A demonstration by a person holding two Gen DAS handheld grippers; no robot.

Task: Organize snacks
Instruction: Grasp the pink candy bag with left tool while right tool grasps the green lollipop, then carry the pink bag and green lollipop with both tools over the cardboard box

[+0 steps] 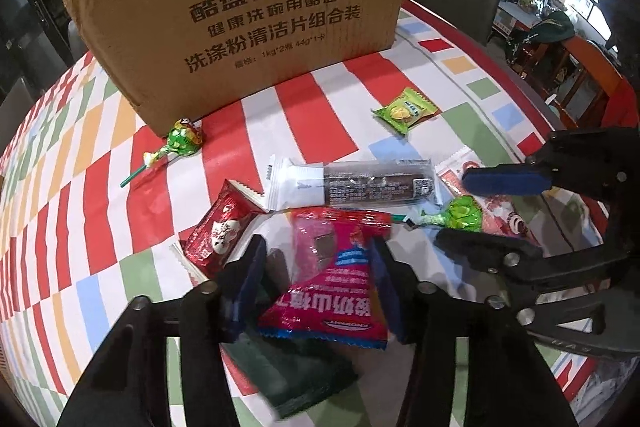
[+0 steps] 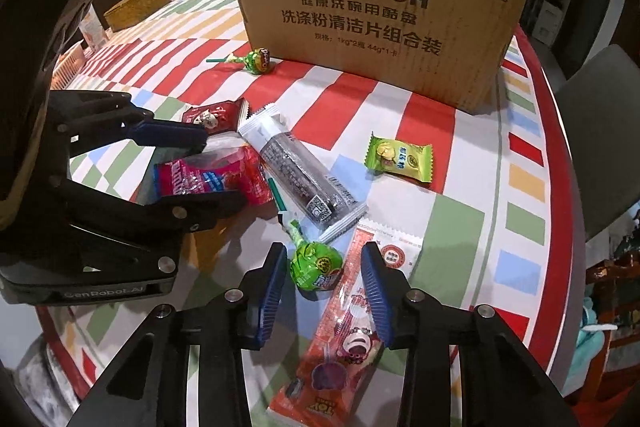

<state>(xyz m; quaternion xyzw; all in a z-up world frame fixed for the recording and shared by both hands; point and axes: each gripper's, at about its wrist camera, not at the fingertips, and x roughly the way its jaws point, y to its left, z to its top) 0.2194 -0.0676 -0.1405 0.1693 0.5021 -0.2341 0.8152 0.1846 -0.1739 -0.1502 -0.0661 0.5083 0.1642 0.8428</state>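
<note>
My left gripper [image 1: 320,283] is open, its fingers on either side of a pink-red snack packet [image 1: 332,287], also in the right wrist view [image 2: 212,177]. My right gripper [image 2: 326,291] is open over a green lollipop [image 2: 314,267] and a long red toy-candy packet [image 2: 344,331]. Around them lie a grey-white bar packet [image 1: 352,185], a small red packet [image 1: 220,231], a green candy packet [image 1: 404,109] and a second green lollipop [image 1: 182,141]. A KUPOH cardboard box [image 1: 248,11] stands behind.
The round table [image 2: 440,223] has a red, white, green and yellow patterned cloth. A small yellow box [image 2: 138,5] sits at its far left. Grey chairs [image 2: 600,131] stand at the table's edge. A dark green flat thing [image 1: 296,375] lies under my left gripper.
</note>
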